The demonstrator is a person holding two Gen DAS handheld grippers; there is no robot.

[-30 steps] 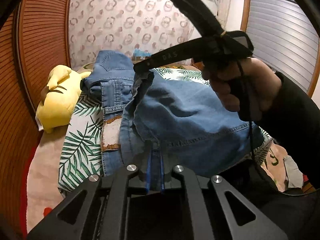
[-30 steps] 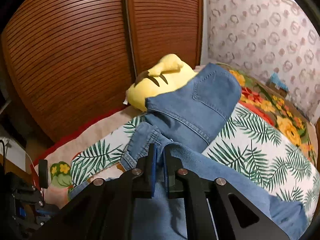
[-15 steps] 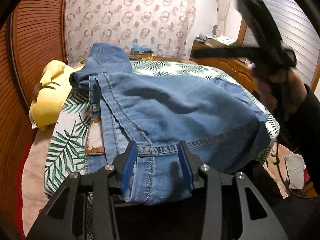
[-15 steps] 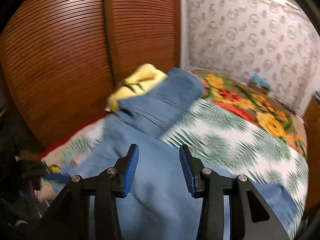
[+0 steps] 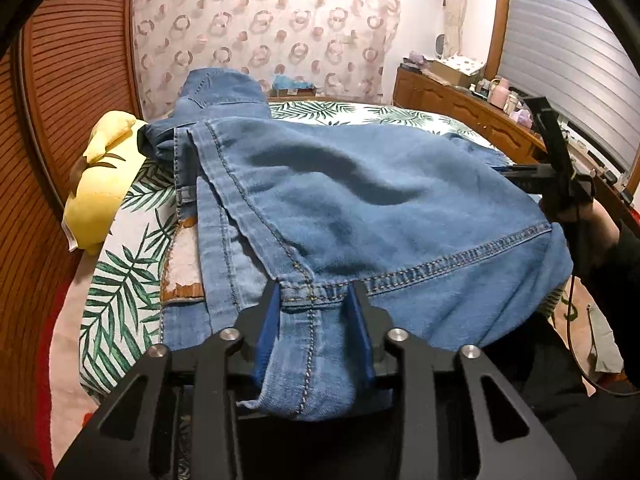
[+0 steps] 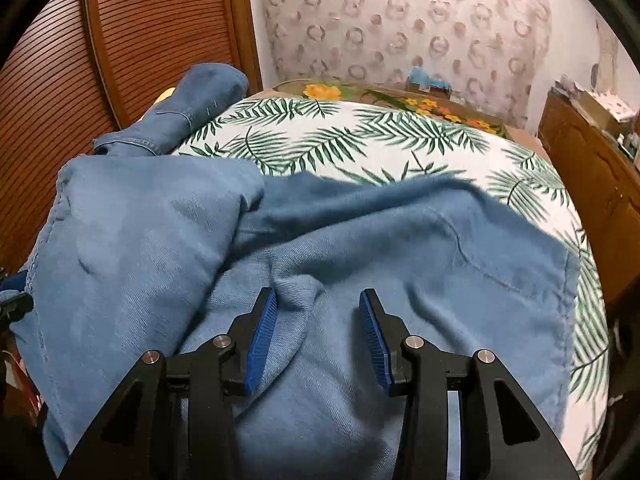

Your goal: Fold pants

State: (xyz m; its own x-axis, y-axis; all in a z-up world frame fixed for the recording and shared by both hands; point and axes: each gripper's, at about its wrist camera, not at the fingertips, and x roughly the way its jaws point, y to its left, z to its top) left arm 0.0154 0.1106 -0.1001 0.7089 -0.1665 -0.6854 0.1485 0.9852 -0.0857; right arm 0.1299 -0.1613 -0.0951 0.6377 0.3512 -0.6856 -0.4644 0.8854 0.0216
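Denim pants [image 5: 360,208] lie folded on your leaf-print bedspread [image 6: 360,136], with your left gripper [image 5: 314,320] and right gripper [image 6: 318,332] both spread wide, gripping nothing.

Light: dim, warm indoor light.
Shadows: soft dark folds across the jeans [image 5: 360,208].
Blur: fabric edge smeared in the right wrist view.
Distortion: strong fisheye bending, black vignette at corners.

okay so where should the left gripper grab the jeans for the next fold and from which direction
Probably the stitched hem edge of the jeans, right where it droops toward the left gripper. Come in from the near side of the bed, level with the mattress. That edge is doubled, seamed denim that already lies between the open fingers, so they could close across it without bunching loose cloth.
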